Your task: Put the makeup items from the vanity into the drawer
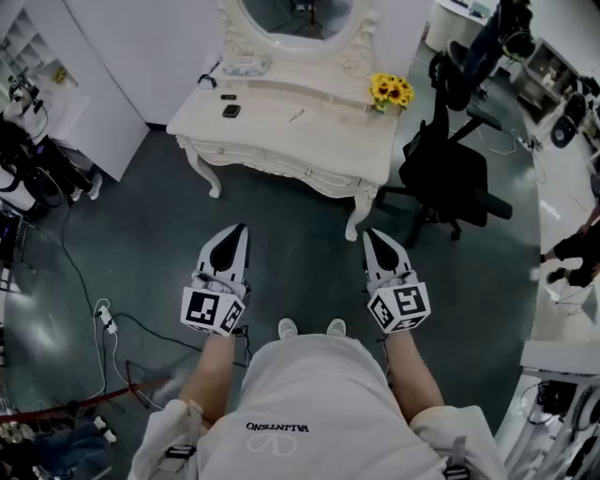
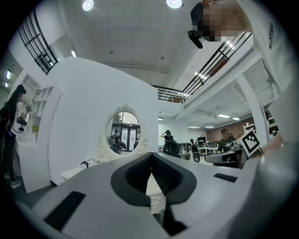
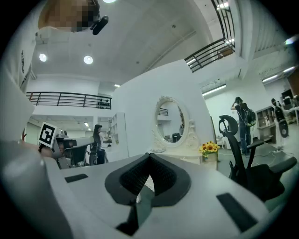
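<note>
Evidently left gripper (image 1: 238,229) and right gripper (image 1: 371,235) fingers are clenched empty; the small black makeup case (image 1: 231,111) looks light, slick: pinch its sides.

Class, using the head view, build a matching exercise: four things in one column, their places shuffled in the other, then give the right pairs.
Things
1. bunch of yellow sunflowers
2. black swivel office chair
3. oval mirror in an ornate white frame
4. white power strip on a black cable

Places
A. on the dark floor, far left of the picture
B. upright at the back of the white carved vanity
C. on the right end of the vanity top
D. on the floor to the right of the vanity

Pairs: 1-C, 2-D, 3-B, 4-A
</note>
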The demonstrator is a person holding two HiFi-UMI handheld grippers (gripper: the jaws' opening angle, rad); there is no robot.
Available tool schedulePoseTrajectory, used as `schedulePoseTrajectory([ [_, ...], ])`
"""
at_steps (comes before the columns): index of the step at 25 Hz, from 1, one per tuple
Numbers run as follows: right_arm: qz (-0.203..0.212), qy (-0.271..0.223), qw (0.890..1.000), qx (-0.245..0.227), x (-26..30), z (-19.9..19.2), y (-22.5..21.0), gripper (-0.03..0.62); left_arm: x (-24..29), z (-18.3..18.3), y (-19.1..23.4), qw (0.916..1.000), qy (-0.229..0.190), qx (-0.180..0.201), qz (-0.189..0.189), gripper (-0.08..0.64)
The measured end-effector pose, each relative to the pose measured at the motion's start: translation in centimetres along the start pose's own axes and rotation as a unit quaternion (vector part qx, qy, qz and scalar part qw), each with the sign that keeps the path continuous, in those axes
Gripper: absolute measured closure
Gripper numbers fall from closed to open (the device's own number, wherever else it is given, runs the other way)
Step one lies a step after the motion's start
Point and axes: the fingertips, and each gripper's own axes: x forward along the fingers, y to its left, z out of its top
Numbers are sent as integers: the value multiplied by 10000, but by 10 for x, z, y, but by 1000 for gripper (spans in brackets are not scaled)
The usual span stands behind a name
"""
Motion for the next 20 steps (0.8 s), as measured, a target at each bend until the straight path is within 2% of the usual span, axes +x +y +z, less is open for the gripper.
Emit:
schedulePoseTrajectory([
  [6, -25, -30, 10000, 89, 5, 0, 4, 581, 0, 1, 5, 10000, -49, -27, -52, 558],
  [13, -262, 29, 9995, 163, 12, -7, 10, 581, -7, -5, 17, 9997, -51, -188, -142, 558],
  [20, -379, 123, 9991, 158, 26, -16, 33, 581, -16, -16, 29, 9986, -29, -363, -384, 558],
])
